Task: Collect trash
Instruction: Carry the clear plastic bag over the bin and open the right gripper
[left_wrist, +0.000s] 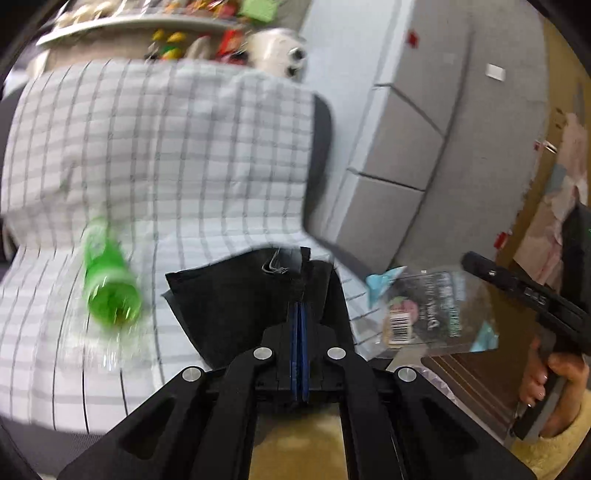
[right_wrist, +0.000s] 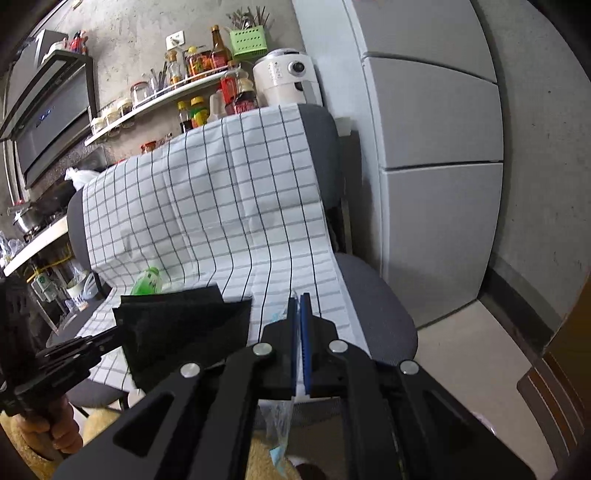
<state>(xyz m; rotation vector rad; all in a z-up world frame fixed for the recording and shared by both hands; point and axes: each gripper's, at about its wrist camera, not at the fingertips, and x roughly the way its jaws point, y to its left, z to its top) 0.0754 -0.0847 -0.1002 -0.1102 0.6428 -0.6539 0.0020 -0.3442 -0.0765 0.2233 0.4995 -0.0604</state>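
Observation:
My left gripper (left_wrist: 300, 310) is shut on the rim of a black bag (left_wrist: 236, 299), which hangs open over the chair seat; the bag also shows in the right wrist view (right_wrist: 184, 332). My right gripper (right_wrist: 300, 306) is shut on a clear plastic wrapper with a barcode (left_wrist: 424, 314), held in the air to the right of the bag; its lower part hangs below the jaws in the right wrist view (right_wrist: 280, 424). A green plastic bottle (left_wrist: 109, 284) lies on the checked cloth (left_wrist: 166, 147) left of the bag, and shows in the right wrist view (right_wrist: 147, 282) too.
The checked cloth covers a grey office chair (right_wrist: 369, 295). A grey fridge (right_wrist: 436, 147) stands to the right. A kitchen shelf (right_wrist: 155, 99) with bottles and jars and a white appliance (right_wrist: 284, 77) are behind the chair. A wooden chair (right_wrist: 554, 398) is at the lower right.

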